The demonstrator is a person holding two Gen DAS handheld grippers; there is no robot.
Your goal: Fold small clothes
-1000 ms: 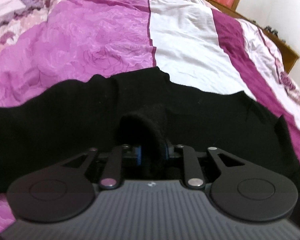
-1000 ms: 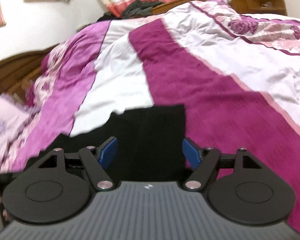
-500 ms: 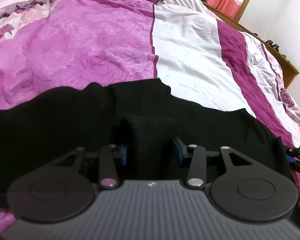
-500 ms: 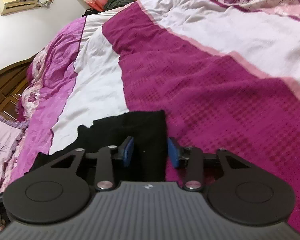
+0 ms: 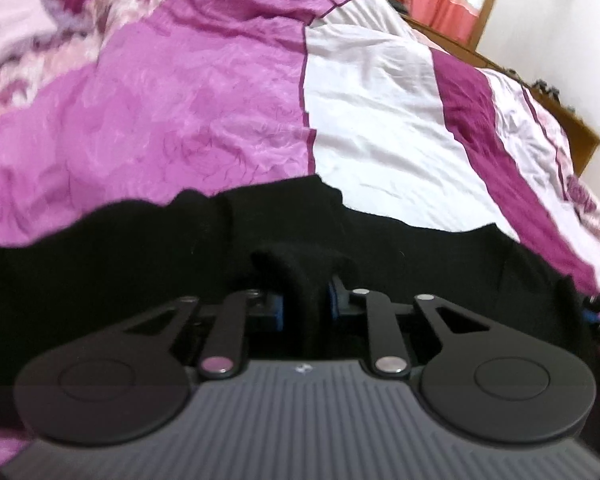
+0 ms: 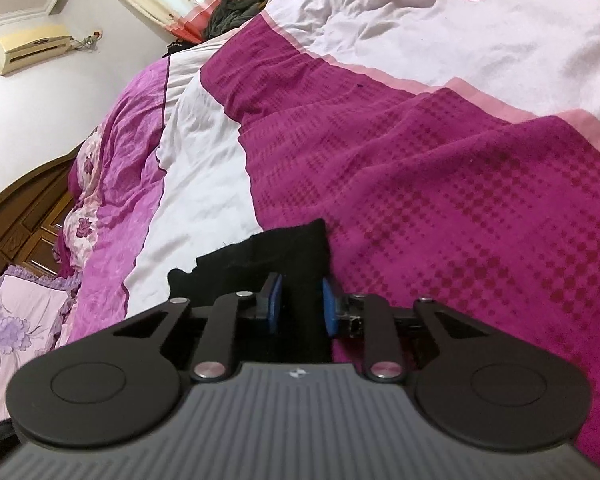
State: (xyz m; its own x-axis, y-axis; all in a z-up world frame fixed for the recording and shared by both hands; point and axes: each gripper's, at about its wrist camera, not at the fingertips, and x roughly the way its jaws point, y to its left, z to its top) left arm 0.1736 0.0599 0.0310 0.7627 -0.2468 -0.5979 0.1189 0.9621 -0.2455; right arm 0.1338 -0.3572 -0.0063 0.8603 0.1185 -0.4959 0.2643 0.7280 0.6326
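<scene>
Left gripper (image 5: pixel 304 305) clenched on a bunched ridge of the black garment (image 5: pixel 100 272); blue pads (image 5: pixel 277 307) pinch the fold. Right gripper (image 6: pixel 300 307) also closed on the same cloth near its corner edge (image 6: pixel 314 236). Garment lies spread across the purple-and-white bedspread (image 5: pixel 364 120). Looks soft, light, limp, likely to sag and slip between grips. Best held at edges or corners, both ends taut.

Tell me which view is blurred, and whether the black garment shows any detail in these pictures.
Left wrist view: soft, smeared blur, strongest on the bedspread; the black garment is nearly featureless where the left gripper pinches it. Right wrist view: sharper, the weave of the bedspread is readable; the garment in the right gripper is also flat black. Both bend at the edges.
</scene>
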